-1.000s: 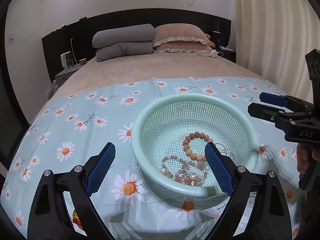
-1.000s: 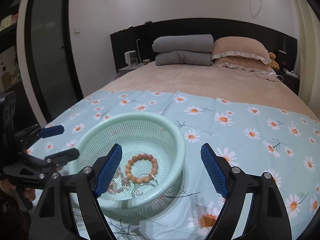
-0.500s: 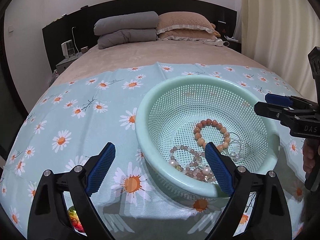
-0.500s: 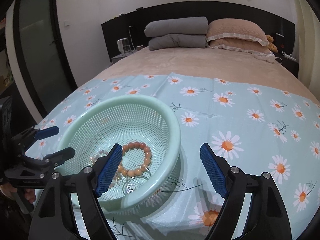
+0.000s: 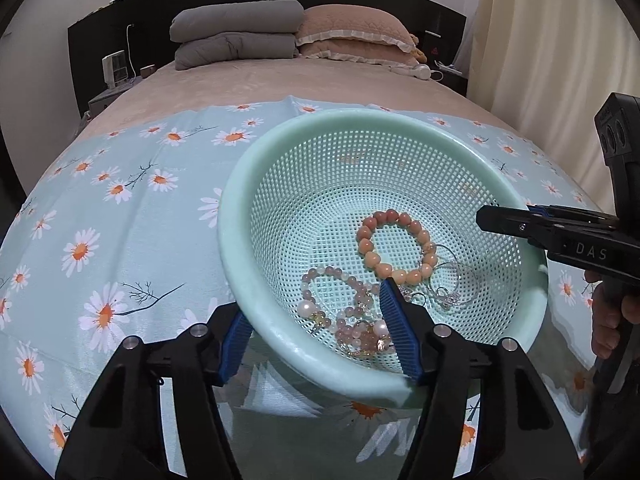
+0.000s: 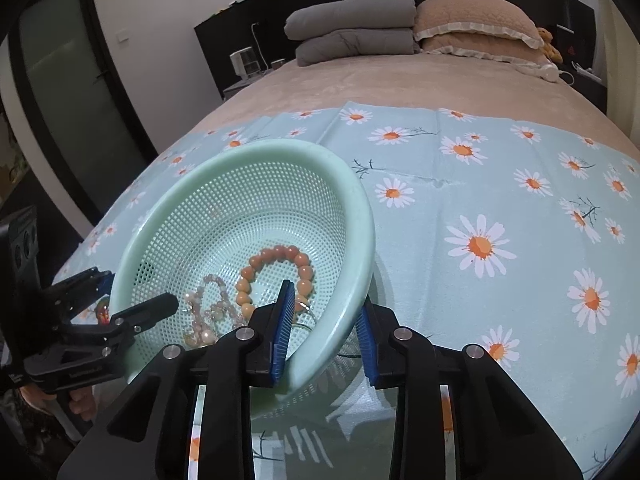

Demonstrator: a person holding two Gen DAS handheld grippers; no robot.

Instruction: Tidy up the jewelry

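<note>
A mint-green mesh basket (image 5: 280, 184) (image 6: 224, 168) stands on a daisy-print cloth on the bed. In it lie an orange bead bracelet (image 5: 396, 246) (image 6: 276, 276), a pink bead and pearl strand (image 5: 344, 308) (image 6: 208, 308) and thin silver pieces (image 5: 452, 284). My left gripper (image 5: 316, 332) straddles the basket's near-left rim, one finger inside and one outside, jaws narrowed on the wall. My right gripper (image 6: 326, 332) straddles the right rim the same way. Whether the pads press the rim is not plain in either view.
The daisy cloth (image 6: 500, 208) covers the near part of the beige bed. Grey folded blankets (image 5: 236, 36) and a peach pillow (image 5: 352, 36) lie at the headboard. A small red-and-yellow object (image 6: 103, 312) lies on the cloth beside the basket's left side.
Both grippers have moved forward and down onto opposite sides of the basket rim, and their jaws have narrowed around it. The basket looks larger and slightly tilted.
</note>
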